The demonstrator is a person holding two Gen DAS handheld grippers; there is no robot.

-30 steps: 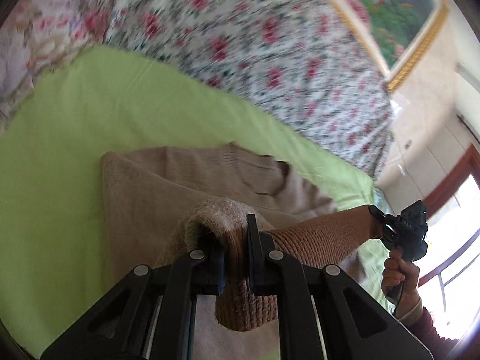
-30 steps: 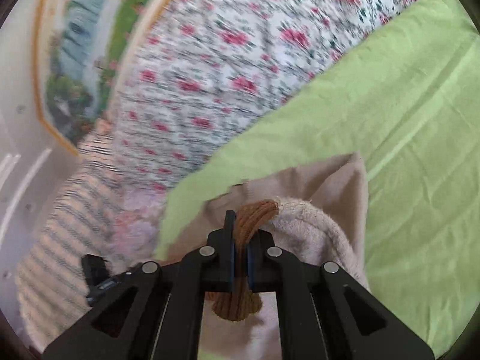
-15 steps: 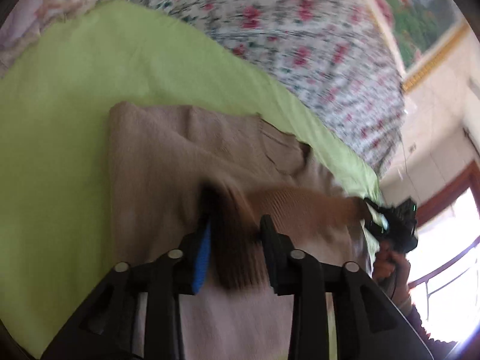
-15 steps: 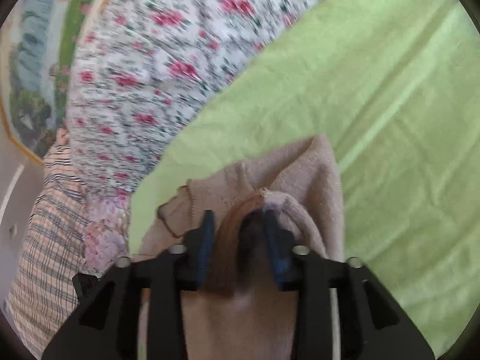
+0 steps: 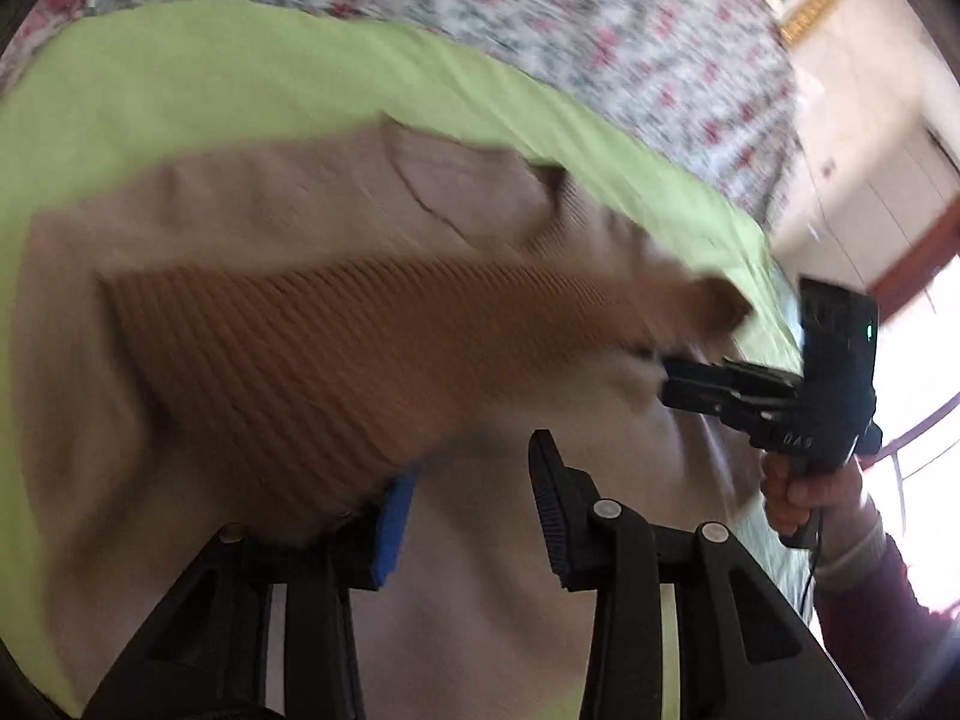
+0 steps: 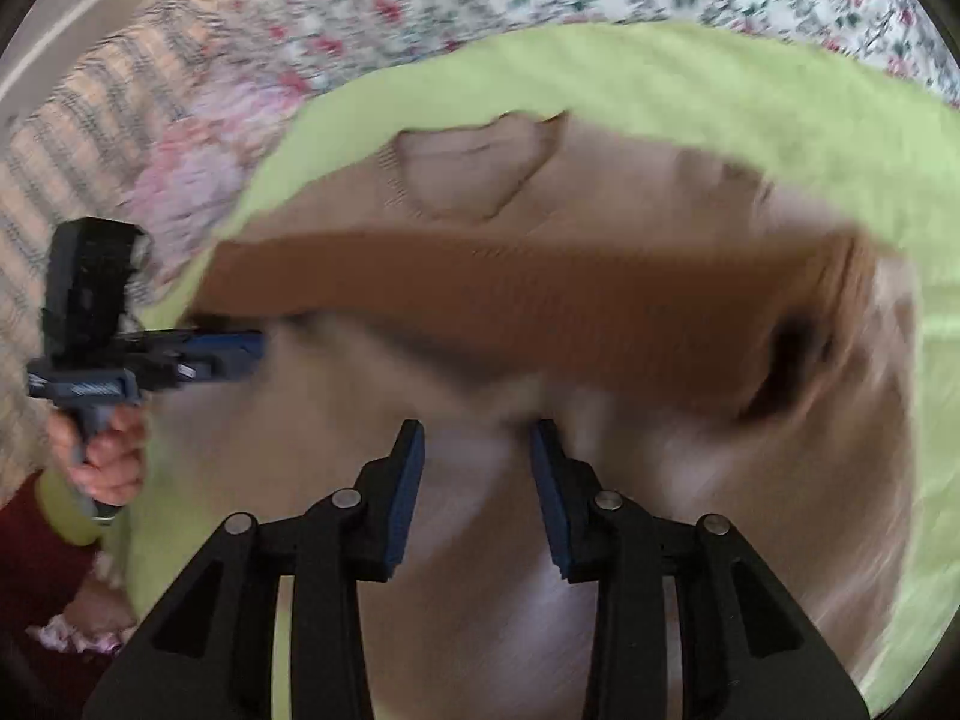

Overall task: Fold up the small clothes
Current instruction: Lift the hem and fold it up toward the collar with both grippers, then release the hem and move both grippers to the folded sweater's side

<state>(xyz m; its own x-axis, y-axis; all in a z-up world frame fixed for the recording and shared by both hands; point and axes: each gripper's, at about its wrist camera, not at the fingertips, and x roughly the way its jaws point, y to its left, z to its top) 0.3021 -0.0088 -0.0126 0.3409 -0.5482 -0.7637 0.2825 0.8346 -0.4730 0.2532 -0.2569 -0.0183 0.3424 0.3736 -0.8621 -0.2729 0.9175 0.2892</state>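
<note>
A small beige knit sweater [image 5: 288,204] lies on a lime green cloth [image 5: 180,78], its neck opening away from me. Its brown ribbed hem band [image 5: 336,324] is folded up across the body. My left gripper [image 5: 474,468] is open just above the sweater, the band's edge lying against its left finger. In the right wrist view the sweater [image 6: 660,480] fills the frame with the ribbed band [image 6: 540,294] across it, and my right gripper [image 6: 477,450] is open and empty over the lower body. Each gripper shows in the other's view, the right [image 5: 678,384], the left [image 6: 252,354].
The green cloth [image 6: 720,96] lies on a bed with a floral cover [image 5: 540,6]. A striped fabric [image 6: 90,120] lies at the bed's left side. A window and wall [image 5: 888,192] are beyond the bed's right edge.
Both grippers have let go of the ribbed hem, opened and pulled back. The hem now rests folded across the sweater body.
</note>
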